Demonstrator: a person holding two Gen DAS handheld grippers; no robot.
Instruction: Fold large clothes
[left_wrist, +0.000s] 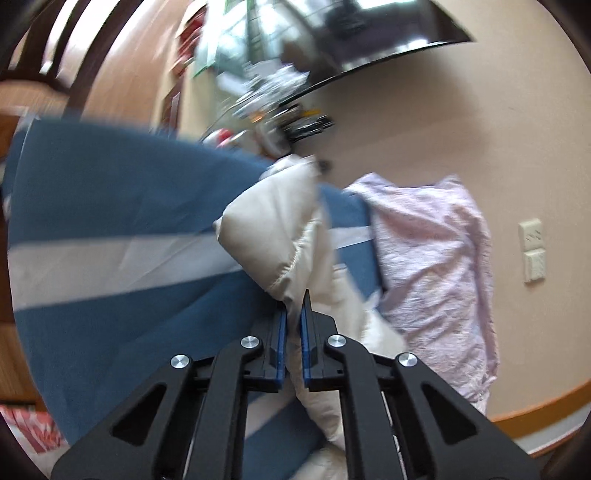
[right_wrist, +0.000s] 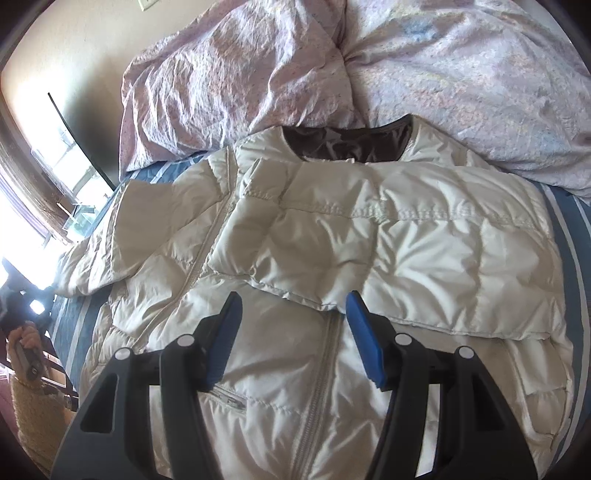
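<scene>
Cream quilted nylon: the puffer jacket (right_wrist: 325, 280) lies front-up on a blue-and-white striped bedsheet (right_wrist: 79, 332), with a rumpled pink quilt (right_wrist: 258, 62) bunched just beyond its collar at 12 o'clock. Long axis runs 6 to 12 in the right wrist view, zipper (right_wrist: 317, 387) along it, dark-lined collar (right_wrist: 351, 142) pointing to 12, hem off-frame toward 6. One sleeve (right_wrist: 388, 251) is already laid across the chest, running roughly 3 to 9, cuff ending near the zipper line; judged a first fold, placed so to narrow the garment before it is doubled lengthwise. Right gripper (right_wrist: 293, 306) hovers over the chest just below that sleeve's edge, blue-padded fingers spread wide, holding nothing; it seems poised to press or steady the folded sleeve. Left gripper (left_wrist: 293, 314) has its fingers nearly together on a fold of cream fabric, gripping the jacket; the cloth rises from the jaws toward 11 o'clock as a puffed lobe, which I take to be the other sleeve lifted off the sheet. That view is motion-blurred, so which part is pinched cannot be confirmed. Probable reason for the grip: carry this side across the chest to match the first. Slippery shell and springy fill; the fold may creep open.
</scene>
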